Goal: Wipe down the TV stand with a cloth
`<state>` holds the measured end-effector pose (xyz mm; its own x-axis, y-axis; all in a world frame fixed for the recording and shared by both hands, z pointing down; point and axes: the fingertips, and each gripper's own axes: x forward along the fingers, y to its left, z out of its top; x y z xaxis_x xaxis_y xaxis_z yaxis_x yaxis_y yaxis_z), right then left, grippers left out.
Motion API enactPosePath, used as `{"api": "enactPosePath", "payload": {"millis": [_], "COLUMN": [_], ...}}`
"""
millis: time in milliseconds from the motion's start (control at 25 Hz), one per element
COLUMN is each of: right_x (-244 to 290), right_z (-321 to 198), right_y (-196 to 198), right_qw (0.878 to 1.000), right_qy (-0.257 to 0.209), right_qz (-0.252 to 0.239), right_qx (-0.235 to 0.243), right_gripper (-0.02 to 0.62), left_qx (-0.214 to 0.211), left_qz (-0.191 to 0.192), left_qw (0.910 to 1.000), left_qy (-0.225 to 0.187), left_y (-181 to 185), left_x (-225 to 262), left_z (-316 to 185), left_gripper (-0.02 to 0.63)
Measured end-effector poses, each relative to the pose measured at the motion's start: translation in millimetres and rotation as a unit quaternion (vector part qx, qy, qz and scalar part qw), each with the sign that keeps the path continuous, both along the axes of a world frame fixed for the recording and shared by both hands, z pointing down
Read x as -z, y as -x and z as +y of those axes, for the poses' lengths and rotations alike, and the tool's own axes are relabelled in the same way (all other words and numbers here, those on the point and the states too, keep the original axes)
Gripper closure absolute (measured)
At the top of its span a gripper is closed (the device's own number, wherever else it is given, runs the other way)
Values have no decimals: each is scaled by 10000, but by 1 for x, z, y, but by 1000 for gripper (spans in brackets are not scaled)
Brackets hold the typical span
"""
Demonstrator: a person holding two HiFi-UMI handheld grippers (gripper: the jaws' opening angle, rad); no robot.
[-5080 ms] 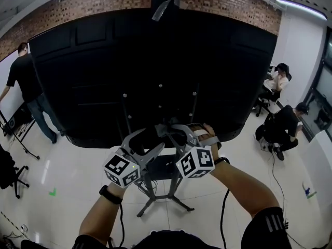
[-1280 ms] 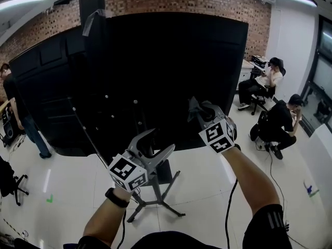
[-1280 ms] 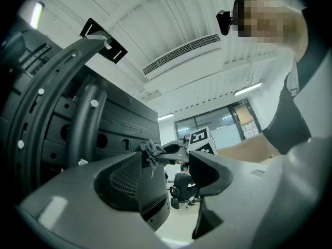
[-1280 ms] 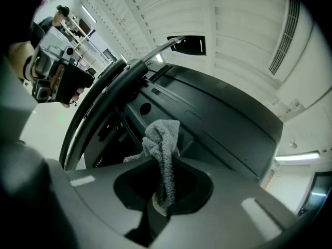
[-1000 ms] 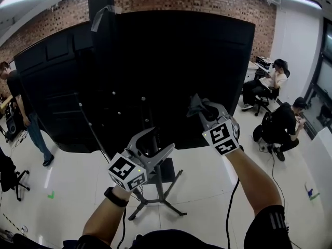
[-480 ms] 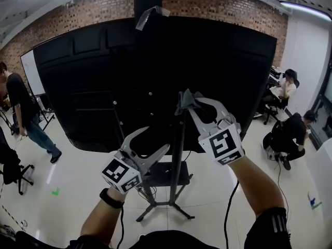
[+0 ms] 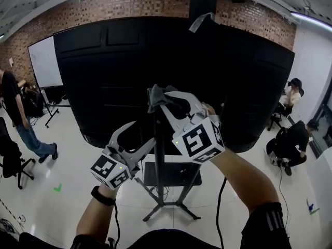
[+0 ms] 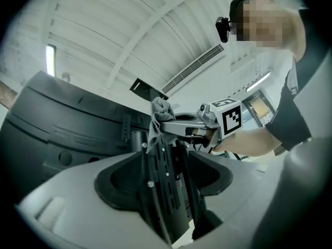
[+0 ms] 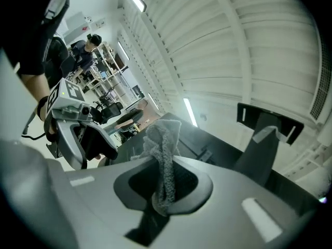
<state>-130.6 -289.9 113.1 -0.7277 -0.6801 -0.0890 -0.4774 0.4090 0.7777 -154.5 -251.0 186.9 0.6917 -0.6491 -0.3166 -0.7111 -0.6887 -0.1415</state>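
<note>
The TV stand's black pole [image 7: 158,162] rises from splayed feet [image 7: 165,207] behind the big black TV back [image 7: 98,71]. My right gripper [image 7: 161,102] is shut on a crumpled grey cloth [image 7: 155,93], which presses against the upper pole. From the right gripper view the cloth [image 9: 164,157] hangs pinched between the jaws [image 9: 162,193]. My left gripper [image 7: 144,133] is open, lower and to the left, close beside the pole. In the left gripper view the pole [image 8: 167,180] runs up between its jaws [image 8: 168,201], with the cloth [image 8: 161,109] and right gripper [image 8: 179,123] above.
A small black shelf [image 7: 181,174] sits on the stand low down. A person [image 7: 13,110] stands at the far left by a whiteboard [image 7: 44,64]. Two people [image 7: 293,136] sit at the right. A dark chair [image 7: 11,160] is at the left edge.
My right gripper has carried the cloth leftward from the TV's right side onto the stand's pole. The left gripper stays open and has come in beside the pole.
</note>
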Motion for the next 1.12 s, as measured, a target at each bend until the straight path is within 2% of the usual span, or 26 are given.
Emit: {"api": "enactPosePath", "payload": {"millis": [280, 600, 760, 920, 1120], "right_x": [-13, -37, -46, -55, -59], "right_z": [-23, -55, -76, -89, -90], "right_y": [110, 206, 227, 229, 214], "right_qw": [9989, 9909, 9843, 9761, 9555], "right_qy": [78, -155, -255, -402, -909], "right_qz": [466, 1319, 1680, 2014, 2570], "right_qx": [58, -199, -467, -706, -1128], "right_gripper": [562, 562, 563, 563, 563], "left_qx": [319, 520, 571, 569, 433], "left_qz": [2, 40, 45, 94, 102], "left_qw": [9994, 9984, 9980, 9978, 9985], "left_qy": [117, 197, 258, 325, 327], "left_y": [84, 145, 162, 170, 164], "left_x": [-8, -19, -24, -28, -30], "left_z": [-7, -17, -22, -25, -30], "left_gripper": [298, 298, 298, 298, 298]}}
